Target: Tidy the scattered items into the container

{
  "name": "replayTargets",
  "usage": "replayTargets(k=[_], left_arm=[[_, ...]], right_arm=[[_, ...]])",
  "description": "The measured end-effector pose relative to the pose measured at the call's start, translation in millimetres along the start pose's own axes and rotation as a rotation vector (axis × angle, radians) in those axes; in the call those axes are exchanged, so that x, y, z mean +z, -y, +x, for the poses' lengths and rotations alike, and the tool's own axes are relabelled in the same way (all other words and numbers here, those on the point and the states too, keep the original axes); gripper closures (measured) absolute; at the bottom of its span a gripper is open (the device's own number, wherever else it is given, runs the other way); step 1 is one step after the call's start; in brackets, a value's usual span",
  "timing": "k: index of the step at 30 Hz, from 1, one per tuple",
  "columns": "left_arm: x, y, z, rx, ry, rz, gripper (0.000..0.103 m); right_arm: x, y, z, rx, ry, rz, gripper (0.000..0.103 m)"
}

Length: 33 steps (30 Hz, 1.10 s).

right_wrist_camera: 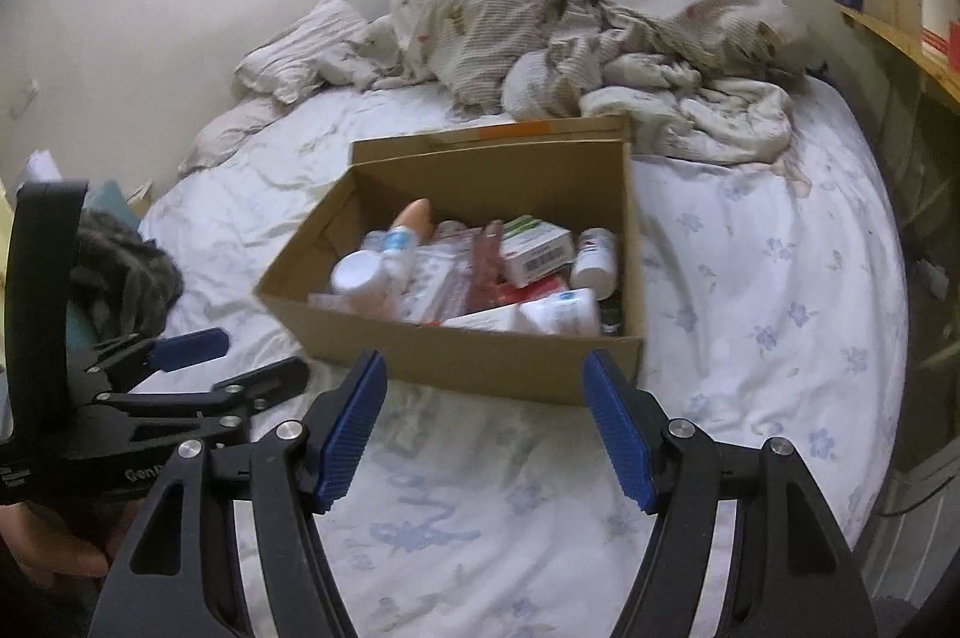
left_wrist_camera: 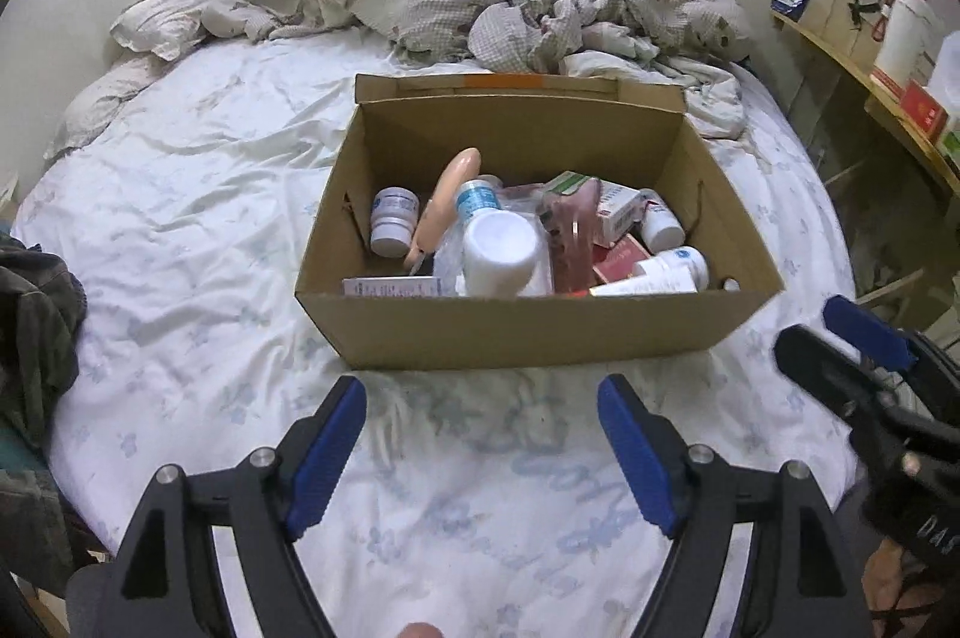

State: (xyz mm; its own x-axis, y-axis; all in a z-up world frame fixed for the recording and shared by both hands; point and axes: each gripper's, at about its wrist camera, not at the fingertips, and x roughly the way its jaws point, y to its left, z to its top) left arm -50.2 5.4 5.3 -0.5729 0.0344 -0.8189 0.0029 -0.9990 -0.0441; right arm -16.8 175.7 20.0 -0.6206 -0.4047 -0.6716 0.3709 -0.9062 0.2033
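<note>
The cardboard box point(left_wrist_camera: 528, 326) sits mid-frame on the bed point(left_wrist_camera: 180, 194), already holding bottles, cartons and a tube. No loose items show on the sheet around it, so the tidying looks nearly finished. The left tool point(left_wrist_camera: 480, 449) and right tool point(right_wrist_camera: 485, 422) both stand spread, empty, below the box.

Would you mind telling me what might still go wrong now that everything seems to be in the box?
The cardboard box sits on a soft, rumpled bedsheet, so nudging it may tip it. The big white bottle lies high on the pile and might roll out. Both the left gripper and the right gripper hang open nearby and might bump each other.
</note>
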Motion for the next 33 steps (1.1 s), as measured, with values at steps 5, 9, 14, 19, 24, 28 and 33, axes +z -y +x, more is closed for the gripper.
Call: replayTargets(k=[5,9,14,19,24,28,33], left_arm=[[-7.0,4.9,-8.9,0.005,0.014,0.007,0.023],[-13.0,5.3,-13.6,0.021,0.038,-0.006,0.023],[-15.6,4.6,-12.9,0.024,0.033,-0.012,0.023],[-15.5,5.9,-13.3,0.025,0.029,-0.002,0.023],[-12.8,9.3,-18.7,0.043,0.039,0.020,0.023],[-10.9,10.6,-21.8,0.048,0.043,0.022,0.023],[-6.9,13.7,-23.8,0.057,0.048,0.021,0.023]], right_arm=[[-11.2,-11.7,-2.9,0.002,-0.013,0.000,0.031],[-12.9,-15.6,-8.5,-0.005,0.004,-0.021,0.031],[-16.0,-16.7,-9.6,-0.011,0.002,-0.017,0.031],[-16.8,-16.7,-11.6,-0.022,0.009,-0.014,0.031],[-15.2,-15.4,-14.1,-0.011,0.020,-0.009,0.031],[-14.7,-13.4,-13.9,-0.006,0.018,0.000,0.031],[-13.4,-8.1,-14.9,0.009,0.022,0.026,0.031]])
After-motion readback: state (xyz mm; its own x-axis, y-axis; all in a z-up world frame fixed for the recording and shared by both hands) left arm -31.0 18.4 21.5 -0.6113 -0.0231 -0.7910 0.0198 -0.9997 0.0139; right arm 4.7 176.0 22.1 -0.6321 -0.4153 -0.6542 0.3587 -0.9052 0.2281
